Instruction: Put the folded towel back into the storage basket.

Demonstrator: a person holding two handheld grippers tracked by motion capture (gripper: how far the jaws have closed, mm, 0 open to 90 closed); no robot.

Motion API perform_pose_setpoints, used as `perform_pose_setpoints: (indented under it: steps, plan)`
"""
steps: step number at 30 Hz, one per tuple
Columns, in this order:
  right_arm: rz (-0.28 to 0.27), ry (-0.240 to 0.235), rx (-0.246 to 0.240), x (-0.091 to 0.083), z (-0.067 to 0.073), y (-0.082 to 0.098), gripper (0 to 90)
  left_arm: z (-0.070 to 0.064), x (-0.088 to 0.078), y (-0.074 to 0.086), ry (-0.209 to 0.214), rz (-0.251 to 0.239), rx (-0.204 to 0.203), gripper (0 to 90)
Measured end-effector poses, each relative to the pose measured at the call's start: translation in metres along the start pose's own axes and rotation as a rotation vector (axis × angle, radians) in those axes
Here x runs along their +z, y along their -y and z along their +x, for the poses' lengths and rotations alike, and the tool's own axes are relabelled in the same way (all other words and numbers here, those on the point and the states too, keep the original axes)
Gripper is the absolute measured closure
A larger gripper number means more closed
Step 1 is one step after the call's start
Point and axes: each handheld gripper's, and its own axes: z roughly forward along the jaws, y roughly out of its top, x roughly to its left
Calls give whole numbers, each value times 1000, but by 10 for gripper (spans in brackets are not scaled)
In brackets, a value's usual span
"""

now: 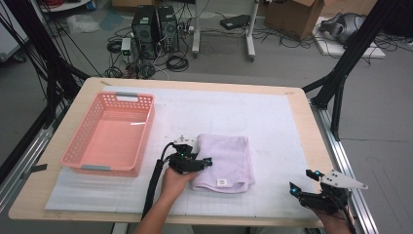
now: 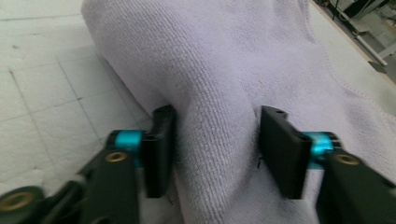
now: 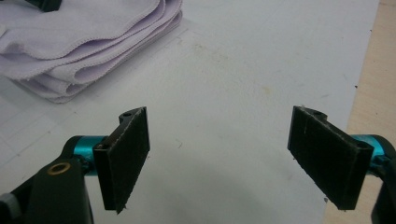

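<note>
Left tool (image 2: 212,140) jaws part-open around a ridge of folded towel (image 1: 229,158) near the bench's front edge, gripping nothing — soft, limp, light — pinch all layers at the fold.

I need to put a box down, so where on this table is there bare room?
Bare mat lies behind the folded towel up to the far table edge, and between the towel and the right gripper. The pink basket is empty. It is crowded at the towel's left edge, around the left gripper.
</note>
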Motion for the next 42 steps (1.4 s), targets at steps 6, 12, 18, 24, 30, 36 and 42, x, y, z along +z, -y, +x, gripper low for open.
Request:
perform_pose_setpoints:
  steps: [6, 12, 18, 24, 30, 36, 42]
  plan:
    - [-4, 0, 5, -1, 0, -1, 200, -2, -6, 0, 29, -38, 83, 697]
    - [-4, 0, 2, -1, -1, -1, 200, -6, -15, -1, 70, -118, 163, 709]
    - [-3, -1, 4, -1, -1, 0, 200, -14, -26, -3, 122, -202, 251, 715]
    - [-5, -3, 2, 0, -1, -1, 200, -25, -40, -16, 164, -256, 336, 718]
    - [-3, -5, -1, 0, 0, -2, 200, -35, -58, -31, 182, -291, 402, 721]
    - [-11, -6, 5, 0, 1, -3, 200, -37, -78, -42, 177, -339, 428, 721]
    - [-12, -8, -2, 1, 1, -5, 200, -34, -97, -49, 167, -383, 440, 721]
